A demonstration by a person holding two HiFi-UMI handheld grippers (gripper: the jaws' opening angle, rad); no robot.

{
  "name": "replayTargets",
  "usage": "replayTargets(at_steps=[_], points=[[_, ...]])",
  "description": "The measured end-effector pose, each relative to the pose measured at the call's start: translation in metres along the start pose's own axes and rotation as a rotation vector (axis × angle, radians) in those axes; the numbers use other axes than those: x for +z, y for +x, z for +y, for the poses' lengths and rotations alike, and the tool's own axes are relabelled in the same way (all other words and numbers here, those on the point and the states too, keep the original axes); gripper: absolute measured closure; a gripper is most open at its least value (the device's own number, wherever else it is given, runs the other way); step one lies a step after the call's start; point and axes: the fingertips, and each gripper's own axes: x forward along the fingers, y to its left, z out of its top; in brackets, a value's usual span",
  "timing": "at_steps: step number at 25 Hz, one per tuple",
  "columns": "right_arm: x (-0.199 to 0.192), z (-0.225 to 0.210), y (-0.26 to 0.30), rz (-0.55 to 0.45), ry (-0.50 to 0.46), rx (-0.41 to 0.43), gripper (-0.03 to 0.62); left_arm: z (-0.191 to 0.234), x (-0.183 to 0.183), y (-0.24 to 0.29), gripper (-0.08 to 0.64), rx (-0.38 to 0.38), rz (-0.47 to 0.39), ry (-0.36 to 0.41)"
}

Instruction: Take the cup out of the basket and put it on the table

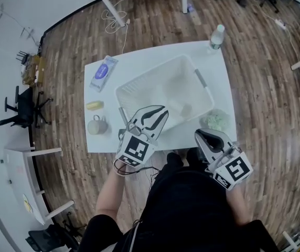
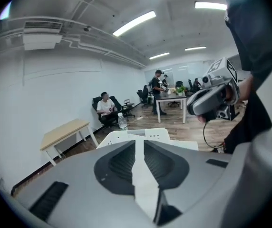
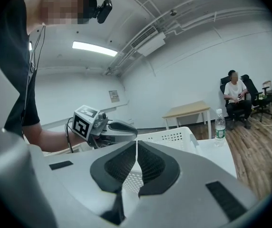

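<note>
The white plastic basket (image 1: 151, 73) stands in the middle of the white table (image 1: 139, 59). A beige mug (image 1: 96, 125) stands upright on the table left of the basket, near the front edge. A small pale thing (image 1: 185, 109) lies in the basket's near right corner, too blurred to name. My left gripper (image 1: 162, 112) hovers over the basket's near left corner; its jaws are open by a narrow gap, with nothing between them (image 2: 139, 142). My right gripper (image 1: 199, 134) hangs at the table's front right edge, shut and empty (image 3: 136, 142).
A blue packet (image 1: 104, 72) and a small yellow thing (image 1: 94, 105) lie at the table's left side. A water bottle (image 1: 216, 35) stands at the far right corner. A greenish clear container (image 1: 214, 121) sits right of the basket. Desks, chairs and people are beyond.
</note>
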Motion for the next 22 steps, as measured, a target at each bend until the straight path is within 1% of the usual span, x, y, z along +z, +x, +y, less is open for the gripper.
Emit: replayTargets(at_steps=[2,6,9,12,14,16,22], points=[[-0.001,-0.008,-0.007,-0.005,0.011,-0.021,0.566,-0.001,-0.002,0.018,0.478,-0.06,0.047,0.059],[-0.003,-0.022,-0.018,-0.013,0.032,-0.059,0.566,-0.003,-0.018,0.052,0.444,-0.174,0.149,0.178],[-0.004,-0.03,-0.028,-0.018,0.047,-0.09,0.566,-0.009,-0.037,0.073,0.411,-0.268,0.238,0.268],[-0.006,-0.04,-0.035,-0.019,0.062,-0.117,0.565,-0.016,-0.065,0.092,0.371,-0.361,0.346,0.37],[-0.007,-0.047,-0.04,-0.02,0.071,-0.134,0.566,-0.019,-0.086,0.105,0.35,-0.405,0.414,0.452],[-0.008,-0.052,-0.044,-0.021,0.079,-0.151,0.565,-0.021,-0.103,0.115,0.299,-0.437,0.457,0.52],[-0.01,-0.067,-0.056,-0.018,0.097,-0.202,0.566,-0.039,-0.149,0.137,0.258,-0.549,0.546,0.646]])
